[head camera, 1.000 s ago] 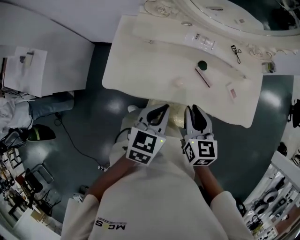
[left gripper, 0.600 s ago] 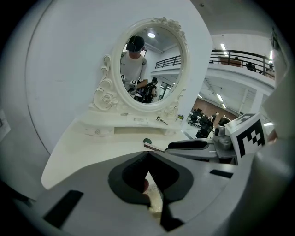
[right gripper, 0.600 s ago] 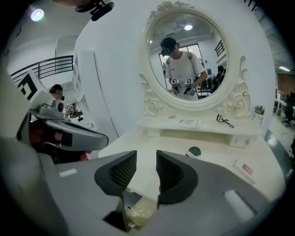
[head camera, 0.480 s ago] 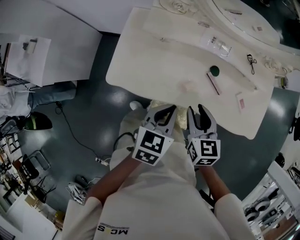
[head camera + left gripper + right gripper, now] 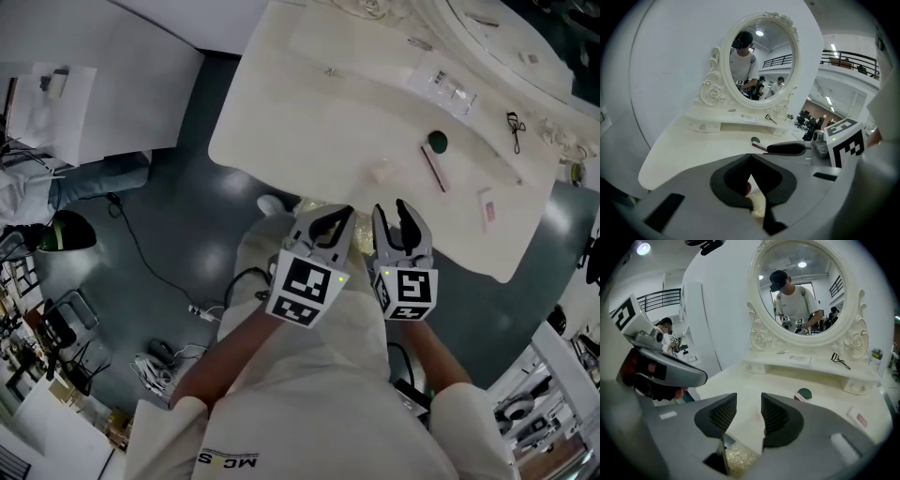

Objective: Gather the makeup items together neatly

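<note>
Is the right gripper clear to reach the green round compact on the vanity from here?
Probably yes. The right gripper has just been opening, nothing between its fingers, and bare vanity top lies between it and the green round compact. The pink stick lies close beside the compact.

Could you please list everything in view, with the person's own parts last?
dressing table: one, cream, before the person
mirror: one, white ornate frame, table's back
compact: one, dark green, tabletop
pencil: one, pink and dark, beside the compact
packet: one, pink and white, tabletop's right
small pale object: one, cream, tabletop's front
eyelash curler: one, black, raised shelf
clear sachet: one, transparent, raised shelf
left gripper: one, grey, table's front, jaws together, empty
right gripper: one, grey, table's front, jaws just been opening, nothing between
</note>
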A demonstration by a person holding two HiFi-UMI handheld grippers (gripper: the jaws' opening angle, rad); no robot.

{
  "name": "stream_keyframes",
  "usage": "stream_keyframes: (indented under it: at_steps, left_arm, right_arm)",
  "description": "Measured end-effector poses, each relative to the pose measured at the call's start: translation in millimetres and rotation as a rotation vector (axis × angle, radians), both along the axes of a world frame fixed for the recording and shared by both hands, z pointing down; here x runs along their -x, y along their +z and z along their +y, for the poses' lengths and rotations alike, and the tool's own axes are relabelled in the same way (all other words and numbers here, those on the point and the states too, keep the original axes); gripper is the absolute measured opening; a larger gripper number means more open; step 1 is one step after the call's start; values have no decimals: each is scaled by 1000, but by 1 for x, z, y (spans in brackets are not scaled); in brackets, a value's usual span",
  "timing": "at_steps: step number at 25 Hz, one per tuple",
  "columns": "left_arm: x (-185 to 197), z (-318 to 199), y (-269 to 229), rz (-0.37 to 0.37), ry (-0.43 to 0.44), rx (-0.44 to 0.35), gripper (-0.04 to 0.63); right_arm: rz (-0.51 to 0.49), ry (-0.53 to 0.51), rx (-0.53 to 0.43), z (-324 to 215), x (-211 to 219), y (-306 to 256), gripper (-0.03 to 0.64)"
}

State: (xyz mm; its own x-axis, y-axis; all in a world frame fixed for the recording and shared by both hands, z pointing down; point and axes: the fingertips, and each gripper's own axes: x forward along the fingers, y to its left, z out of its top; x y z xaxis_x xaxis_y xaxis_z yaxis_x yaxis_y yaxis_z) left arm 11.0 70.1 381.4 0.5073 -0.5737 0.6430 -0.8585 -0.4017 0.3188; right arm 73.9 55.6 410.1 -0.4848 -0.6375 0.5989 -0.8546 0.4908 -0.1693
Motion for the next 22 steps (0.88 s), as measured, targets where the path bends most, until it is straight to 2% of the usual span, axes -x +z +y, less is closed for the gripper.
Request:
stream_keyframes:
  at_steps: [9,22]
  left_arm:
    - [0,-2,18,4,9,8,0]
    - [1,-4,36,7,-11,28,0]
  right_arm:
    - [32,28,-24,-19,-6,17,178]
    - [66,23,21,-31,-4,54,225]
